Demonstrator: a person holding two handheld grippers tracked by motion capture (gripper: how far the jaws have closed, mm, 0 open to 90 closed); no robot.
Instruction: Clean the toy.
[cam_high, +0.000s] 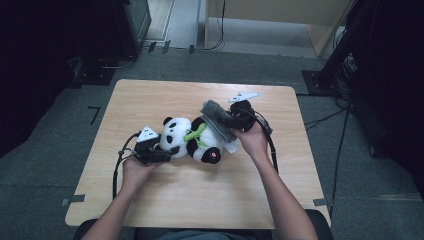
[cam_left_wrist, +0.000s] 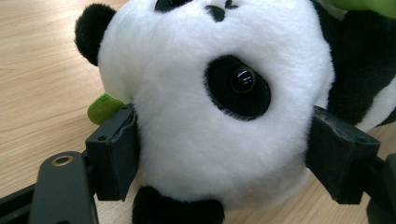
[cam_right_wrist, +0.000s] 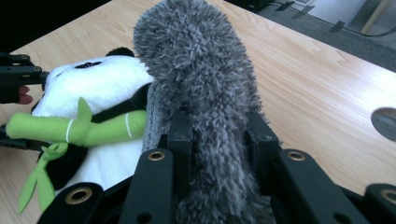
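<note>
A plush panda (cam_high: 190, 137) lies on its back on the wooden table (cam_high: 165, 195), with a green bamboo stalk (cam_right_wrist: 79, 128) across its chest. My left gripper (cam_high: 159, 156) is shut on the panda's white head (cam_left_wrist: 210, 102), a jaw pressed into each side. My right gripper (cam_high: 231, 121) is shut on a shaggy grey cloth (cam_right_wrist: 205, 102), which stands up between its jaws and rests against the panda's body (cam_right_wrist: 100, 163). In the high view the grey cloth (cam_high: 216, 119) drapes over the panda's right side.
A hole (cam_right_wrist: 386, 122) is cut in the tabletop at the right of the right gripper view. Cables (cam_high: 330, 117) and dark stands sit on the grey floor beyond the table's far and right edges.
</note>
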